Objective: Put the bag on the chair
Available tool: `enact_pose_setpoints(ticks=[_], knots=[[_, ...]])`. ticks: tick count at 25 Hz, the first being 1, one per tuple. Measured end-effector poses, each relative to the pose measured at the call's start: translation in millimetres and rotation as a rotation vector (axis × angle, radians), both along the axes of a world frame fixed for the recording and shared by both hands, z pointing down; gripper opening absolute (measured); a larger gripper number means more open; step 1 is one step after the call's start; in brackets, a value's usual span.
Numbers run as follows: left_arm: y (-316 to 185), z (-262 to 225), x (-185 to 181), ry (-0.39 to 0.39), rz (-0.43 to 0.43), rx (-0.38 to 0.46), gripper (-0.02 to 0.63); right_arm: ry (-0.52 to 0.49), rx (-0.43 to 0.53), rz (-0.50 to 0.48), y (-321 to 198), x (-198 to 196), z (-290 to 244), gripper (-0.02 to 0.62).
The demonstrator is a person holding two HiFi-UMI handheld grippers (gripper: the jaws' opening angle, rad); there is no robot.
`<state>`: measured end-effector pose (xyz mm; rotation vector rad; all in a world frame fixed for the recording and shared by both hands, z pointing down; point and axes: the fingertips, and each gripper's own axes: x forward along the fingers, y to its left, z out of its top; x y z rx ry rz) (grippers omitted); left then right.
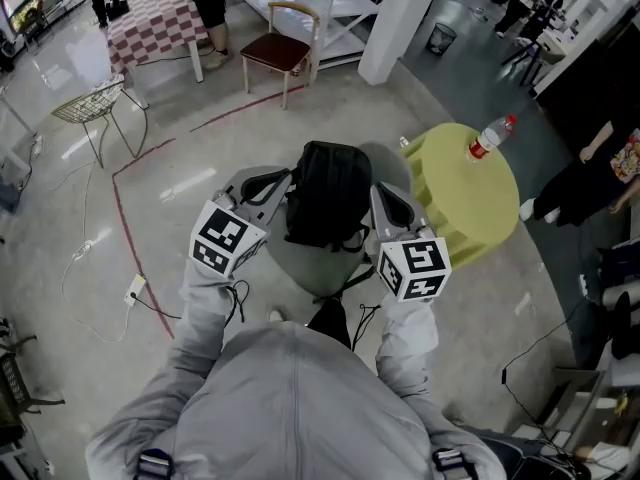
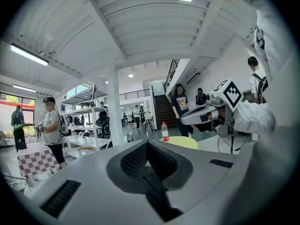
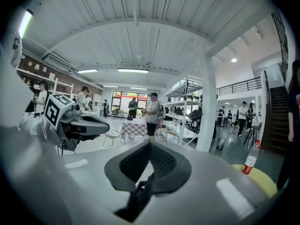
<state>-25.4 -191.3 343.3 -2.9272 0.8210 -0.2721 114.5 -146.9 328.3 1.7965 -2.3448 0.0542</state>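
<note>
The grey chair (image 1: 298, 264) carried the black backpack (image 1: 328, 193), slumped upright between both tongs. Left tongs (image 2: 147, 143) and right tongs (image 3: 150, 144) were pinched fully closed, gripping nothing. Top-heavy and unsupported, the backpack might topple off the seat.

place: open workshop hall | evidence: concrete floor (image 1: 60, 228), white pillar (image 1: 400, 18), shelving racks (image 2: 82, 125), mezzanine staircase (image 2: 162, 110)

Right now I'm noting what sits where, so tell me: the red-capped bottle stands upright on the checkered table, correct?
Not quite. The bottle does stand upright, but it is on the round yellow-green table, not on the checkered table, which is farther off across the floor. The head view shows this.
</note>
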Motion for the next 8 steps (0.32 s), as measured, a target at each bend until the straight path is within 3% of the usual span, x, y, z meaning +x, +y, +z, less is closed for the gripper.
enact_pose_setpoints(ticks=[8], knots=[[-3.2,12.4,2.6,0.022,0.000,-0.048,0.006,-0.022,-0.014,0.007,-2.1,6.7,7.1,0.011]])
